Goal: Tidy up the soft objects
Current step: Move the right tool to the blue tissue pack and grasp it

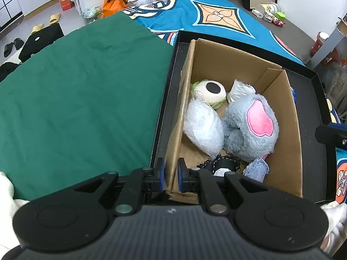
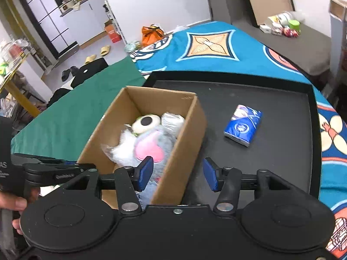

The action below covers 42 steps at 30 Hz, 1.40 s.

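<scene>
My left claw (image 1: pixel 171 174) was clamped on the near left wall of the one cardboard box (image 1: pixel 279 99); my right claw (image 2: pixel 177 174) gaped above its right wall. Inside lay one grey plush (image 1: pixel 251 127) and two wrapped bundles. One blue tissue pack (image 2: pixel 243 127) lay alone on the black tray (image 2: pixel 282 99), open room around it.

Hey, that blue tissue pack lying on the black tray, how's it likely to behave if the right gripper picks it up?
The blue tissue pack looks soft and squashy, so it would probably dent under the pads rather than resist. Its glossy wrapper suggests some slipperiness. It lies flat on the black tray, so rolling seems unlikely. The right gripper is open and well short of it.
</scene>
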Motion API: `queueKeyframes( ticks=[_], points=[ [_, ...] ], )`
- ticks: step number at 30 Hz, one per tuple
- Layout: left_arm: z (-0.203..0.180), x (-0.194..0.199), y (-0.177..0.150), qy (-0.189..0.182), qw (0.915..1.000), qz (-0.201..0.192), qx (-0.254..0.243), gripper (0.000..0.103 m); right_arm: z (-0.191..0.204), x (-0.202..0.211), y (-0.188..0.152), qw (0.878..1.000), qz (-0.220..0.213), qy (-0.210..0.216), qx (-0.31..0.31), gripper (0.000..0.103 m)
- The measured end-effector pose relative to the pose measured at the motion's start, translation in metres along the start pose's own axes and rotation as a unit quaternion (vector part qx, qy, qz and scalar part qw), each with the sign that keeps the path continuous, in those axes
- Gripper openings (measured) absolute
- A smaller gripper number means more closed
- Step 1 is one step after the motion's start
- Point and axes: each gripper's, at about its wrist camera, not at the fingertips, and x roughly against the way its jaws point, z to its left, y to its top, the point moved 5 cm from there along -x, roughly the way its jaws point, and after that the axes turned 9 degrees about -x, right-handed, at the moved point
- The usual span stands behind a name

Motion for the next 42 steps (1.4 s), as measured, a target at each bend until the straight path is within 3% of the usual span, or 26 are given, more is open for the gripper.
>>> queueKeyframes(
  ticks=[12,20,36,42],
  points=[
    [-0.004,0.005,0.015,0.025,0.9996,0.007,-0.007,0.017,-0.025,-0.003,0.008,0.999,-0.031,0.002,-0.017,0.074],
    [-0.009,0.012,0.029,0.05,0.9987,-0.002,-0.015,0.043,-0.053,-0.009,0.02,0.997,-0.062,-0.008,-0.054,0.086],
    [-0.019,0.006,0.052,0.097,0.995,-0.002,-0.024,0.055,-0.075,-0.046,0.031,0.993,-0.074,0.007,-0.089,0.086],
    [-0.021,-0.006,0.055,0.109,0.9937,0.008,-0.026,0.056,-0.086,-0.069,0.031,0.992,-0.087,-0.027,-0.09,0.086]
  ],
)
